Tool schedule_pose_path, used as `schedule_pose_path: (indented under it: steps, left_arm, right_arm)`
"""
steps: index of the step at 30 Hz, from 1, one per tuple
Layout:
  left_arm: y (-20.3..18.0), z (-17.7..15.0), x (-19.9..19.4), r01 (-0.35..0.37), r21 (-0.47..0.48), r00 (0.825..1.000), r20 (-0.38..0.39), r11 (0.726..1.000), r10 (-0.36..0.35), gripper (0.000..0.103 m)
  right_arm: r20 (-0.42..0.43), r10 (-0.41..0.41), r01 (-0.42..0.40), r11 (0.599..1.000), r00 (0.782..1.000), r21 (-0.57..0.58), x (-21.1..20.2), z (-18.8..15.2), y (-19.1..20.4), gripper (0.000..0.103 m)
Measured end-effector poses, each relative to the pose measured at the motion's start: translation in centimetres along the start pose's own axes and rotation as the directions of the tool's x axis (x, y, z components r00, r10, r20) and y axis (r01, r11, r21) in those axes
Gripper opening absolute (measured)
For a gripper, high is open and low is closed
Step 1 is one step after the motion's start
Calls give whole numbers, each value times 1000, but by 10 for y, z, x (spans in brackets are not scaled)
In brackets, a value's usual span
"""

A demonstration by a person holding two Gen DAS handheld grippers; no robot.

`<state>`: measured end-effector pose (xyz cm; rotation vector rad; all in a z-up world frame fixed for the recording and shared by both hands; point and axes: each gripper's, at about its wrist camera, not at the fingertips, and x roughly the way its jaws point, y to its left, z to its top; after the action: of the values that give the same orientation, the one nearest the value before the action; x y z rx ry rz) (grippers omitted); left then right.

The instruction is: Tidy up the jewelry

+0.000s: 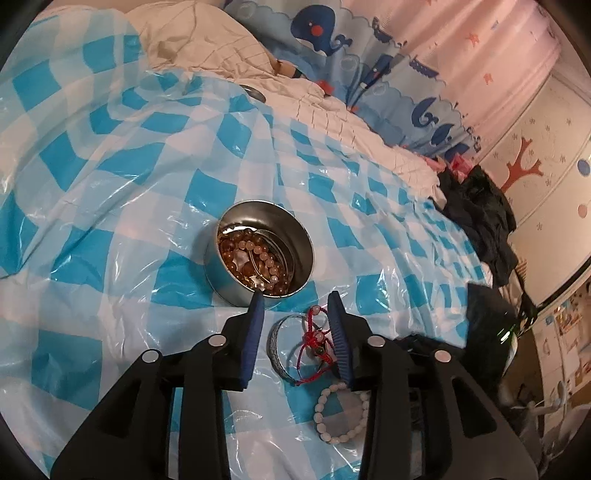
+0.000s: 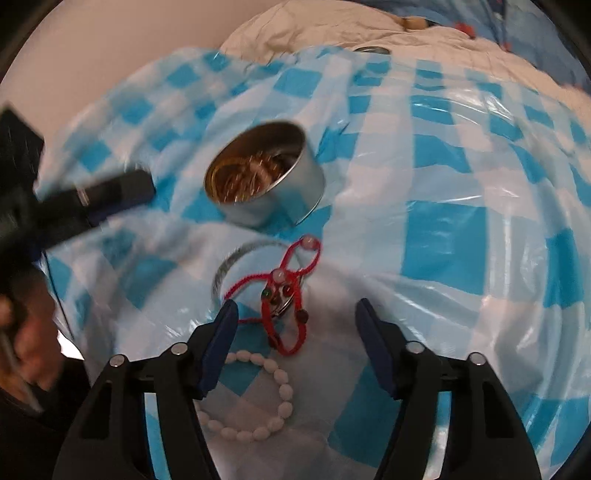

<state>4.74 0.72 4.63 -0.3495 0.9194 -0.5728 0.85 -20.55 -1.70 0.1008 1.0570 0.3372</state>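
1. I read this as the pick-up step: a round metal tin [image 1: 258,251] already holds a heap of amber and pink beads, while three pieces wait loose on the blue-checked plastic sheet [image 1: 110,192] spread over the bed, just beside the tin.
2. Those three are a silver bangle [image 1: 275,347], a red cord bracelet [image 2: 284,295] lying across the bangle, and a white bead bracelet [image 2: 258,398] nearest me.
3. My left tool [image 1: 295,299] has its jaws apart with nothing clamped; the bangle and red cord show between them, but the pads do not press on either.
4. My right tool [image 2: 295,306] is also apart and empty, hanging over the red cord and the white beads.
5. Next, I judge, one tool must settle on a single piece, close on it, and carry it to the tin. The red cord overlaps the bangle, so it may drag it.
6. The right view alone shows the left tool's dark body at its left edge and a blurred bit of the person; it is smeared. The left view is sharp and alone shows the whale curtain [image 1: 332,33] and dark clothes [image 1: 476,214].
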Motion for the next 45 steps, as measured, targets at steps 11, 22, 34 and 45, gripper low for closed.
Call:
schedule_pose_path:
  steps: [11, 22, 34, 45]
  left_arm:
    - [-6, -2, -2, 26, 24, 1000, -16, 999, -26, 38]
    - [-26, -17, 19, 205, 25, 970, -138, 978, -200, 45]
    - [-10, -16, 15, 173, -15, 976, -130, 985, -174, 50]
    - [-14, -18, 24, 168, -3, 973, -159, 986, -166, 51]
  right_arm:
    - [144, 94, -92, 995, 985, -22, -52, -22, 8, 10]
    - [281, 279, -298, 954, 918, 25, -94, -30, 3, 9]
    - [65, 184, -190, 978, 981, 89, -52, -37, 2, 36]
    - [70, 97, -103, 990, 993, 94, -29, -34, -1, 9]
